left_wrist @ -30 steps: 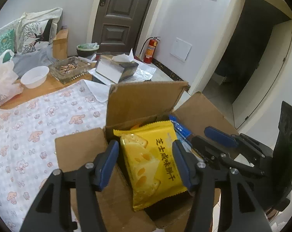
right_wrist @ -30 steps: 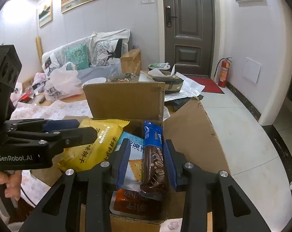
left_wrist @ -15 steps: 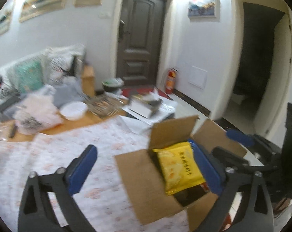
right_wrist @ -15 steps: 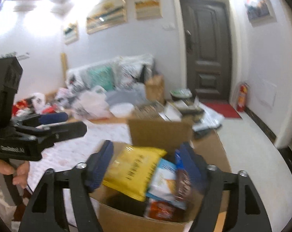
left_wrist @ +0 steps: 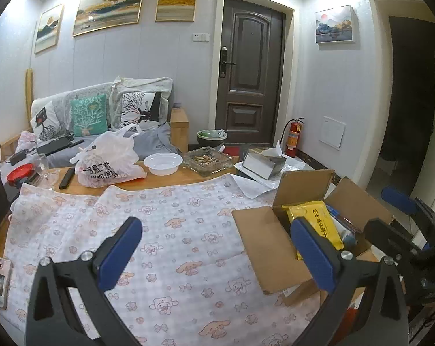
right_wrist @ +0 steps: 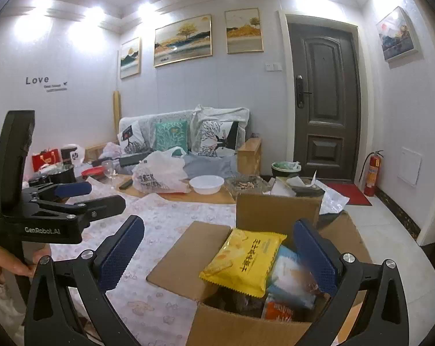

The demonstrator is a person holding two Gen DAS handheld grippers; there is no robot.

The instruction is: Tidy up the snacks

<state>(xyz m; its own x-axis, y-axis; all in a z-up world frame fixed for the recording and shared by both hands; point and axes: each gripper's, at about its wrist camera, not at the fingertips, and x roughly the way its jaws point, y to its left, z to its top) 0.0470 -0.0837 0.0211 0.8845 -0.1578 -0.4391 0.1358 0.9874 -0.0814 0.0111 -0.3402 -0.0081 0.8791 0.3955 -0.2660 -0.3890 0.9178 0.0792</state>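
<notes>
- Left wrist view: the left claw (left_wrist: 217,248) is spread wide with nothing between its blue pads (left_wrist: 118,252), hanging over the patterned cloth (left_wrist: 165,230) on the counter (left_wrist: 171,174).
- Off to the right sits the open cardboard box (left_wrist: 269,248), flaps out, with the yellow snack bag (left_wrist: 318,222) standing inside it. The right pad overlaps the box in the picture, but I can't tell if it touches.
- The right claw (left_wrist: 390,210) pokes in from the right edge, near the box.
- Right wrist view: the right claw (right_wrist: 217,253) is opening its jaws, already wide, empty, just above the box (right_wrist: 185,253).
- The yellow snack bag (right_wrist: 246,259) lies on top, with a blue and white packet (right_wrist: 289,274) and an orange packet (right_wrist: 278,308) beside it, all in the box.
- At the left, a hand (right_wrist: 4,262) grips the left claw (right_wrist: 96,194), also spread.
</notes>
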